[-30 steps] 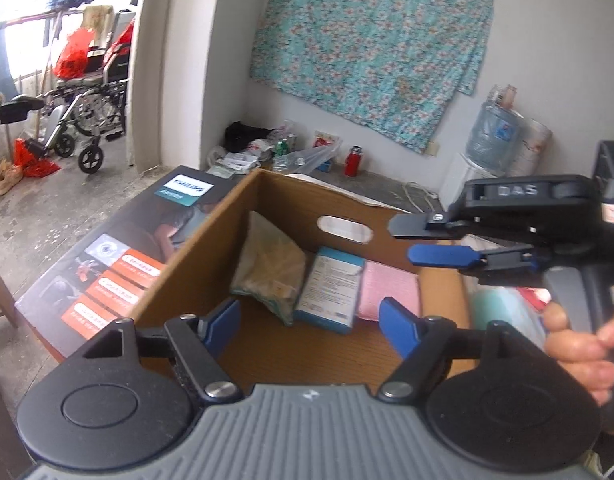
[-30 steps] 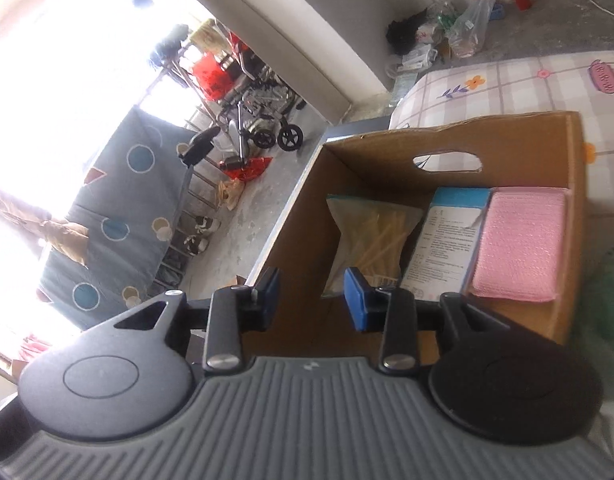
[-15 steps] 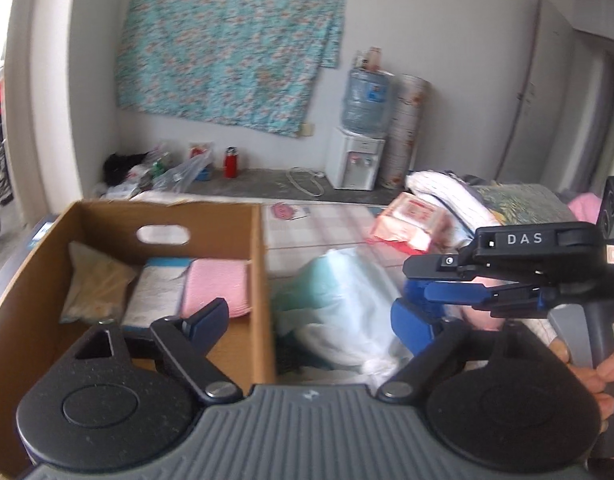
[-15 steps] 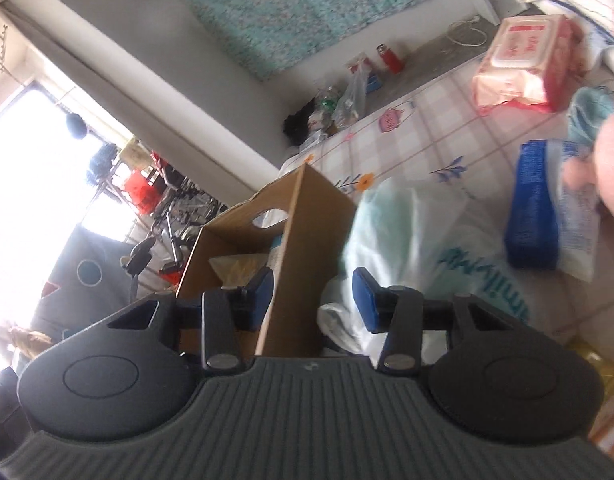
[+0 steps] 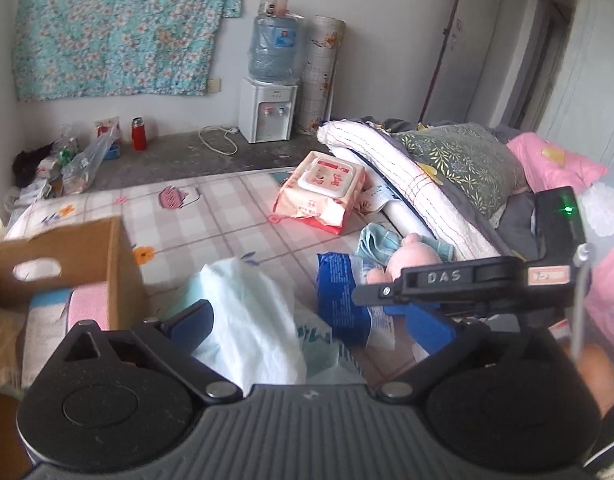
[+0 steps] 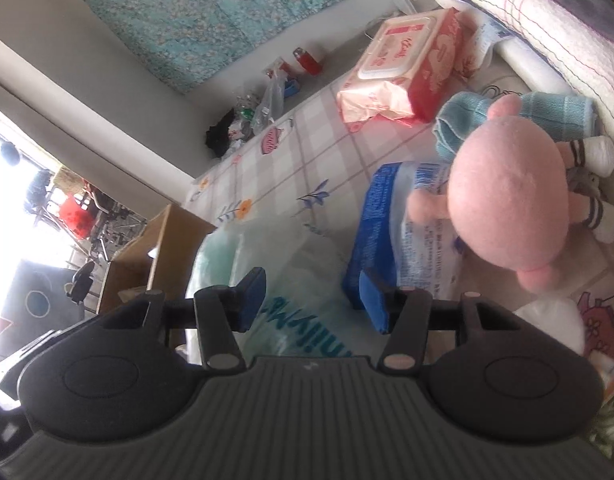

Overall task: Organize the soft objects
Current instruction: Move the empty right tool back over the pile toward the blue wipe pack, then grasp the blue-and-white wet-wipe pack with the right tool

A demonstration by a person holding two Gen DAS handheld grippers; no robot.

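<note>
My left gripper is open and empty above a pale green plastic-wrapped pack on the bed. My right gripper is open and empty over the same pack, beside a blue packet. A pink plush doll lies on the blue packet; it also shows in the left wrist view. A pink wet-wipes pack lies further back. The cardboard box at the left holds a pink pad. The right gripper crosses the left wrist view.
A folded white quilt, a green patterned pillow and pink bedding lie along the right. A teal knit cloth lies by the doll. A water dispenser stands at the far wall.
Both grippers have swung right, from over the cardboard box to over the soft items on the bed. The right gripper's jaws have opened wider.
</note>
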